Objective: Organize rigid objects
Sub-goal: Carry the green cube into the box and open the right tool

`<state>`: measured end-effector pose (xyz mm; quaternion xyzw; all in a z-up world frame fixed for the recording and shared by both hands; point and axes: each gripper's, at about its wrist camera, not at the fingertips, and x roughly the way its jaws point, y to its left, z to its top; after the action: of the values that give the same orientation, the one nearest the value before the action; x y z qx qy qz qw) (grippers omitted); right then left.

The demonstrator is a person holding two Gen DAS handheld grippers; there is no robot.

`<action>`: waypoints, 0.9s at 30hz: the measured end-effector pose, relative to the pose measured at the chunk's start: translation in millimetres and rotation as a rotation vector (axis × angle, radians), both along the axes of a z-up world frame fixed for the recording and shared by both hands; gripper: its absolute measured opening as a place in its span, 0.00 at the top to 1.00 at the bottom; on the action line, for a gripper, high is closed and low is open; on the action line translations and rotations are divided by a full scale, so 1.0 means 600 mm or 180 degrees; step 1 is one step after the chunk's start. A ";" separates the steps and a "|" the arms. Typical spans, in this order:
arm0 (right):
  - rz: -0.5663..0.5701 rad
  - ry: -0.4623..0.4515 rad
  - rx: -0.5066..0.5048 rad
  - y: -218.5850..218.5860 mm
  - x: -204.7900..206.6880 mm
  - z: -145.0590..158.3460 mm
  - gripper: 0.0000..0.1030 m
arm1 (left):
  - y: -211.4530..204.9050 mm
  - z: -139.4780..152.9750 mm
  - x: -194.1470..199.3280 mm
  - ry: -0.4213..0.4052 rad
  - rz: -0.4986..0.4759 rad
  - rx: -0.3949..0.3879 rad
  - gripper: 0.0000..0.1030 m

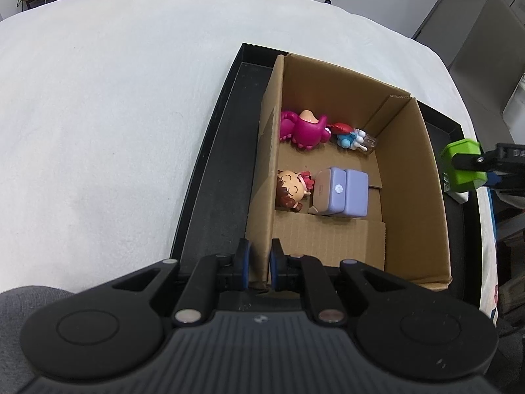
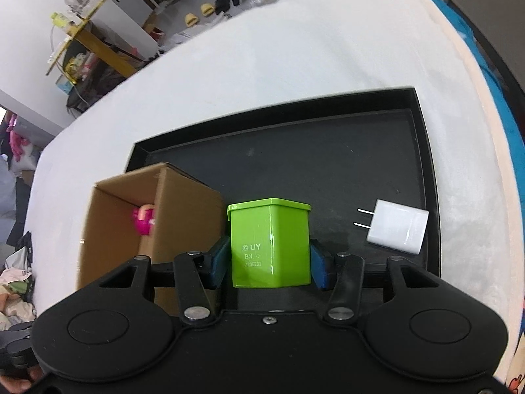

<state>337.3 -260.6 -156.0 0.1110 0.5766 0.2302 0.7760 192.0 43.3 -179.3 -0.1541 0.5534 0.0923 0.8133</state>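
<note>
Both tongs were busy. Left tongs [image 1: 260, 264] were closed down on the near wall of the cardboard box [image 1: 410, 170], one pad on each side of the cardboard, steadying it. Right tongs [image 2: 269, 262] gripped a green tin [image 2: 270, 246] by its two side faces, and the tin sat upright between the blue pads, lid end away from the camera.

A white cloth-covered table [image 1: 98, 115] filled most of both views. On it lay a black tray [image 2: 328, 164], and the box stood in the tray's left part, open at the top.

Inside the box, seen from the left wrist, a pink toy [image 1: 303, 129] lay at about twelve o'clock from the left tongs, with a small red, white and blue figure [image 1: 351, 138] just beside it at one o'clock. Nearer, a purple case [image 1: 341, 193] sat beside a brown-haired doll [image 1: 292, 190], the two touching or nearly so. A white plug adapter [image 2: 397, 231] lay on the bare tray floor at two o'clock from the right tongs, prongs pointing toward the tin.

What mattered for the next move: from the right tongs the box opening lay at about ten o'clock, close by, and from the left wrist the held tin [image 1: 462, 167] appeared just outside the box's right wall. I judged the right hand would carry it over that wall into the free floor space along the right side, while the left kept the box from sliding.
</note>
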 end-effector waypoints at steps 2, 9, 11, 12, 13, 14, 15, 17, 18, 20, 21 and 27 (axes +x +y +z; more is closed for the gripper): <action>0.0011 -0.0055 0.0025 0.004 -0.003 0.015 0.52 | 0.001 0.000 -0.001 -0.0005 0.0001 -0.0005 0.89; 0.0010 -0.0174 0.0124 0.018 -0.011 0.052 0.52 | 0.000 0.002 -0.001 -0.0011 -0.0013 0.0012 0.90; 0.0018 -0.0204 0.0161 0.023 -0.013 0.062 0.52 | 0.000 0.002 -0.001 -0.0015 -0.0020 0.0011 0.90; 0.0021 -0.0219 0.0179 0.024 -0.013 0.066 0.52 | 0.000 0.003 -0.001 -0.0016 -0.0020 0.0011 0.90; 0.0027 -0.0237 0.0195 0.026 -0.015 0.071 0.52 | 0.000 0.003 -0.001 -0.0015 -0.0016 0.0011 0.90; 0.0034 -0.0252 0.0217 0.026 -0.017 0.075 0.52 | 0.000 0.003 -0.001 -0.0014 -0.0013 0.0011 0.90; 0.0040 -0.0267 0.0239 0.028 -0.019 0.080 0.52 | -0.001 0.004 -0.001 -0.0014 -0.0012 0.0014 0.90; 0.0065 -0.0300 0.0297 0.033 -0.023 0.089 0.52 | -0.001 0.005 -0.001 -0.0011 -0.0010 0.0013 0.90; 0.0073 -0.0312 0.0317 0.035 -0.024 0.093 0.52 | 0.000 0.005 0.000 -0.0013 -0.0005 0.0006 0.89; 0.0085 -0.0339 0.0348 0.039 -0.027 0.100 0.52 | 0.001 0.006 -0.001 -0.0020 0.0004 -0.0008 0.89; 0.0094 -0.0354 0.0358 0.040 -0.029 0.103 0.52 | 0.001 0.005 -0.002 -0.0024 0.0005 -0.0007 0.89; 0.0176 -0.0423 0.0409 0.057 -0.036 0.118 0.52 | 0.002 0.005 -0.005 -0.0037 0.0014 -0.0018 0.89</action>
<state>315.5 -226.4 -85.1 0.1291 0.5108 0.2949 0.7972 189.1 44.7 -176.5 -0.1581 0.5487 0.0916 0.8158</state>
